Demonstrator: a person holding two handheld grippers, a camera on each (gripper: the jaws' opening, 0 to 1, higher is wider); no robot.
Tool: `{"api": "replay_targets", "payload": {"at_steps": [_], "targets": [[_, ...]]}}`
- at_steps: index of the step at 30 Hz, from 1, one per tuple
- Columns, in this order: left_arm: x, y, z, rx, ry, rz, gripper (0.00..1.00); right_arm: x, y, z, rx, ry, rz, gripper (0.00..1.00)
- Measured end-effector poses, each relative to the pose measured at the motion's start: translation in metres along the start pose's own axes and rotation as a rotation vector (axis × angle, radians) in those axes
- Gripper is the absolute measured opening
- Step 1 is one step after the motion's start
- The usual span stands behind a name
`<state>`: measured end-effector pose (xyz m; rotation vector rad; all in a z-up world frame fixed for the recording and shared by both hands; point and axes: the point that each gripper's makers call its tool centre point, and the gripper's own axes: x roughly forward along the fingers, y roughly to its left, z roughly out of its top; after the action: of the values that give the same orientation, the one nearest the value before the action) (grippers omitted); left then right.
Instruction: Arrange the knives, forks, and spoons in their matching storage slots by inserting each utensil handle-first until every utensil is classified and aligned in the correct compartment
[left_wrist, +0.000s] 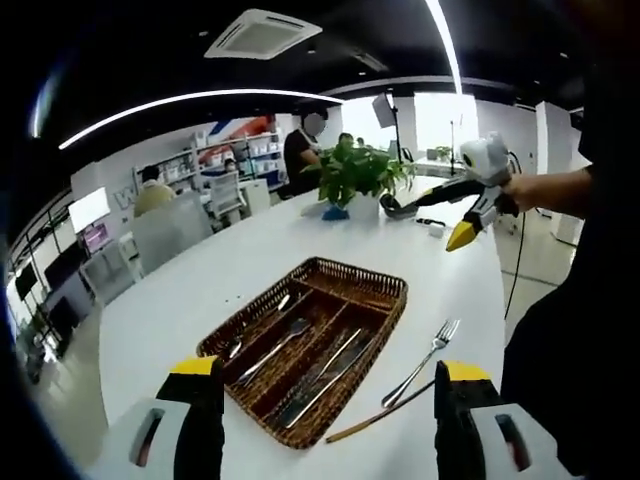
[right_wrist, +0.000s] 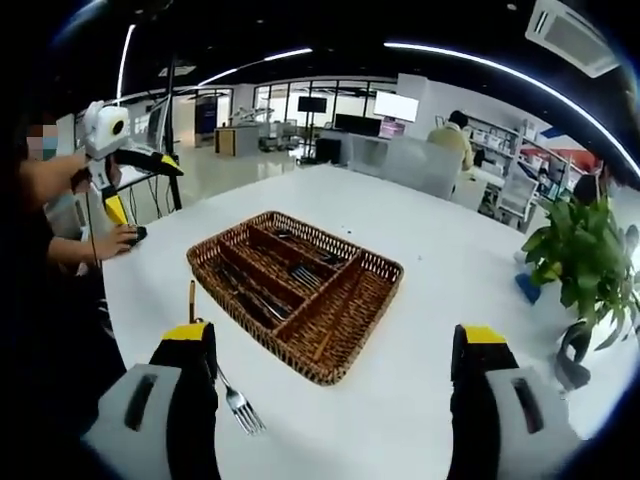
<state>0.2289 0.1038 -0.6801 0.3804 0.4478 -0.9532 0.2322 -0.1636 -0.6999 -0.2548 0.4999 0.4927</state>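
Observation:
A brown wicker cutlery tray (left_wrist: 385, 288) (right_wrist: 372, 268) with long slots lies on the white table (left_wrist: 180, 300) (right_wrist: 420, 230) and holds several metal utensils. A loose fork (left_wrist: 428, 358) (right_wrist: 238, 402) lies just outside the tray, beside a utensil with a wooden handle (left_wrist: 372, 416) (right_wrist: 192, 298). My left gripper (left_wrist: 328, 372) hangs open in front of the tray with nothing between its jaws. My right gripper (right_wrist: 334, 336) is open too, facing the tray from the opposite side. Each gripper also shows in the other's view, held high in a hand: right gripper (left_wrist: 428, 222), left gripper (right_wrist: 146, 190).
A potted green plant (left_wrist: 355, 172) (right_wrist: 578, 258) stands at one end of the table, with a small blue object (right_wrist: 528, 288) beside it. A person's hand (right_wrist: 112, 240) rests on the table edge. Seated people, chairs and shelves are in the background.

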Motion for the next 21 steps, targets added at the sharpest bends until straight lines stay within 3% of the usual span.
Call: {"api": "replay_targets", "payload": {"at_steps": [5, 8, 10, 15, 17, 21], "targets": [[0.017, -0.016, 0.011, 0.043, 0.001, -0.065, 0.87, -0.001, 0.001, -0.004, 0.017, 0.001, -0.001, 0.99], [0.032, -0.042, 0.013, 0.056, 0.015, -0.173, 0.87, -0.002, 0.000, -0.006, 0.020, 0.003, -0.003, 0.99], [0.038, -0.052, 0.014, 0.073, 0.022, -0.200, 0.87, -0.004, -0.002, -0.009, 0.027, 0.004, -0.003, 0.99], [0.069, -0.082, 0.003, 0.120, 0.085, -0.291, 0.89, -0.010, -0.005, -0.015, 0.041, 0.003, 0.000, 0.99], [0.080, -0.092, -0.005, 0.178, 0.122, -0.327, 0.86, -0.012, -0.007, -0.017, 0.046, 0.005, -0.003, 0.99], [0.100, -0.109, -0.012, 0.206, 0.148, -0.383, 0.73, -0.017, -0.012, -0.020, 0.055, 0.000, -0.012, 0.99]]}}
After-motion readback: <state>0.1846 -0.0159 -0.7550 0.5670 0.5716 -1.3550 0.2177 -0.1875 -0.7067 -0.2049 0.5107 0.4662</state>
